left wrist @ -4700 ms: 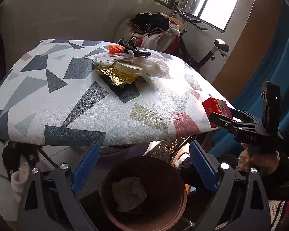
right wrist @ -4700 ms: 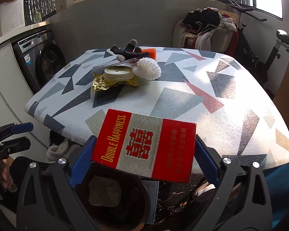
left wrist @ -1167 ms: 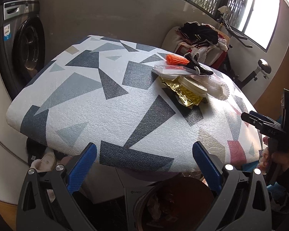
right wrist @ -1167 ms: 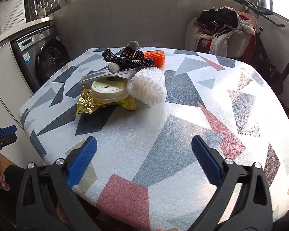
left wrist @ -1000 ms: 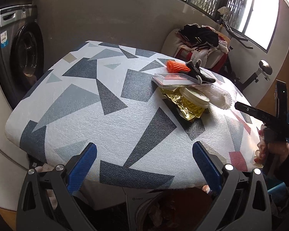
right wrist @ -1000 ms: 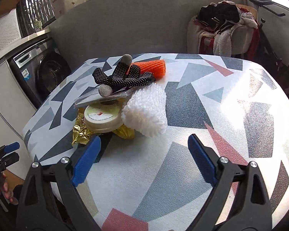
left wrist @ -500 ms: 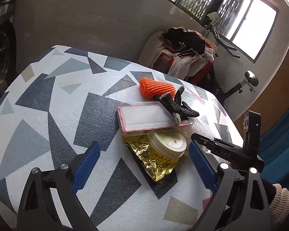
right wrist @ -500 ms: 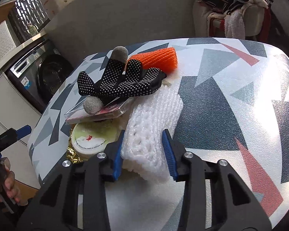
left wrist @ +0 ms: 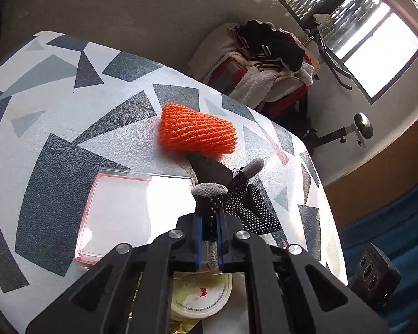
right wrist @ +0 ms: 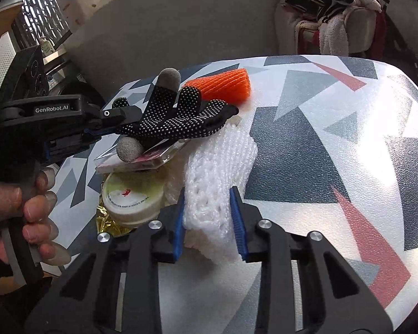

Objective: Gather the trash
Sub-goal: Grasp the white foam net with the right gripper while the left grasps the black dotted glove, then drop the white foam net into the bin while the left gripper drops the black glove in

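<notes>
My left gripper [left wrist: 208, 239] is shut on a finger of the black dotted glove [left wrist: 245, 203], which lies over the clear pink-edged plastic box [left wrist: 131, 208]; the glove also shows in the right wrist view [right wrist: 178, 117]. My right gripper [right wrist: 210, 217] is shut on the white foam net [right wrist: 220, 178], squeezing its near end on the table. An orange foam net [left wrist: 198, 133] lies behind the glove. A round cream lid [right wrist: 133, 194] sits on gold foil [right wrist: 103, 217] under the box.
The patterned table [right wrist: 334, 144] extends right of the pile. A chair piled with clothes [left wrist: 267, 64] and an exercise bike [left wrist: 348, 130] stand beyond the far edge. A washing machine stands to the left in the right wrist view.
Both grippers moved in over the pile. The left closed on a glove finger. The right, half closed around the white net before, now pinches it.
</notes>
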A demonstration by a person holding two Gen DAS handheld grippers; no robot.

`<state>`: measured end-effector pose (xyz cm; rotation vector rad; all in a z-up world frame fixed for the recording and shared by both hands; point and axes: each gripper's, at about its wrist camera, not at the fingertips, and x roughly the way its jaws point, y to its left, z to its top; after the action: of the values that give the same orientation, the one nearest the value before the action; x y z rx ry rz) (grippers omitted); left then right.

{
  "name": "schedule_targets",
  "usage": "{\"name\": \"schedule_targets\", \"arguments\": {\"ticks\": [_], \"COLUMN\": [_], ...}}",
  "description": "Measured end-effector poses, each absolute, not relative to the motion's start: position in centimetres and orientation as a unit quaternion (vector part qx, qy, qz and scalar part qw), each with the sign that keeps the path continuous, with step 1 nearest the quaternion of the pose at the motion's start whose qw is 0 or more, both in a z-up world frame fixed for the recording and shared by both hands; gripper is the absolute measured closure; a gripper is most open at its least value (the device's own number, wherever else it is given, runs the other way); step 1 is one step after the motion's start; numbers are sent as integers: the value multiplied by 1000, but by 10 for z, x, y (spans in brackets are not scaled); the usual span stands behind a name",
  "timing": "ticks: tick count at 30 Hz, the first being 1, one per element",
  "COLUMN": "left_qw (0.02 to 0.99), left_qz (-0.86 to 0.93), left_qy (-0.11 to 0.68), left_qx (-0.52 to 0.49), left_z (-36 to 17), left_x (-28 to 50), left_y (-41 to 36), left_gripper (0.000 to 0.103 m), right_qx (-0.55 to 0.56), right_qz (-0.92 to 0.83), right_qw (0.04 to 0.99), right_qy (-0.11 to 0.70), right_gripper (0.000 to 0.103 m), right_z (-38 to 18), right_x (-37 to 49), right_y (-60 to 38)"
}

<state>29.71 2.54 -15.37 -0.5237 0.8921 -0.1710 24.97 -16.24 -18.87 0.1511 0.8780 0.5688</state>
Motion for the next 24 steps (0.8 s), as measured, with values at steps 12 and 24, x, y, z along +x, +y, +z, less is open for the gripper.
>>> {"name": "schedule_targets", "arguments": {"ticks": [12,24], "left_qw": [907,909], "left_qz": [-154,-207], "left_qy": [340,337], "left_qx": [-194,-131], "left_z": [-69,-42], "left_x": [240,137], "left_y": [28,6], "left_gripper": [97,97], "right_qx": [129,88], "right_qz": [210,230], "right_qw": [893,902], "right_qy": [375,354], "right_gripper": [74,74], "right_z": [-158,-131], "right_x": [205,130], "right_y": [-222,-227]}}
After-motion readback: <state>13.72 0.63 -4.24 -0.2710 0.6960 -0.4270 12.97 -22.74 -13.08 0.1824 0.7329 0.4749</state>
